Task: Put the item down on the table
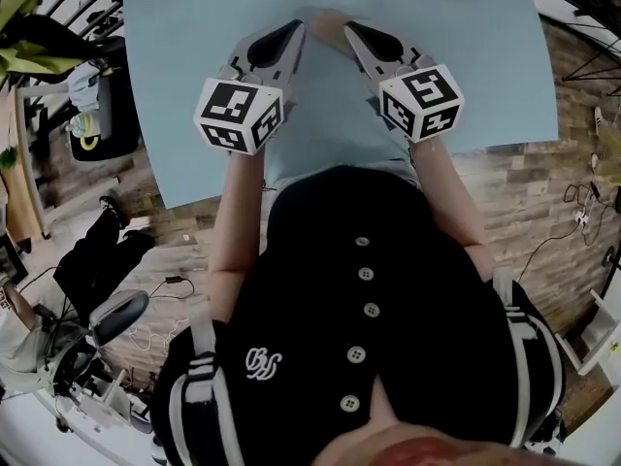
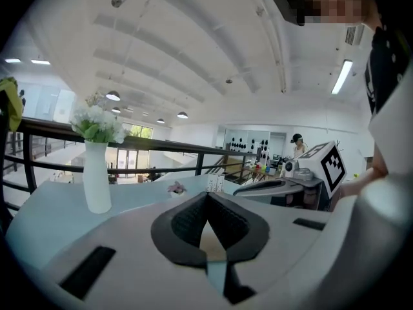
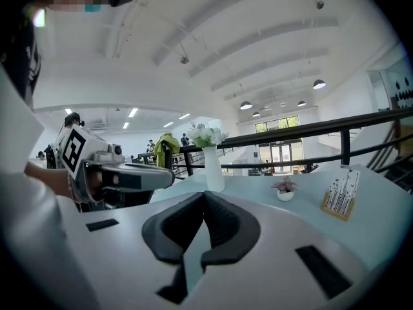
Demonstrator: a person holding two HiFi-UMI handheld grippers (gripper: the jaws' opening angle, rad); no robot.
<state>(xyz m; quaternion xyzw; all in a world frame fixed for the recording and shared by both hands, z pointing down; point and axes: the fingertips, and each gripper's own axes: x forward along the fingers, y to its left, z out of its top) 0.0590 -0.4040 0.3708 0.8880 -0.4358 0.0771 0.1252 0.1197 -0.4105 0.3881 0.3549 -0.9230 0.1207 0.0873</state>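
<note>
In the head view both grippers hang side by side over the light blue table (image 1: pixel 466 66), close to the person's body. My left gripper (image 1: pixel 294 27) is shut with nothing between its pads, and in its own view the black pads (image 2: pixel 193 221) meet at the tips. My right gripper (image 1: pixel 351 27) is also shut and empty, its pads (image 3: pixel 222 225) closed together. A small tan shape (image 1: pixel 326 23) lies on the table between the two tips; I cannot tell what it is. Each gripper shows in the other's view, at the side.
A white vase with flowers (image 3: pixel 213 166) stands on the table. Near it are a small pink potted plant (image 3: pixel 284 189) and a wooden card stand (image 3: pixel 340 202). A dark railing (image 3: pixel 361 124) runs behind the table. Bags and cables lie on the wooden floor (image 1: pixel 543 192) around it.
</note>
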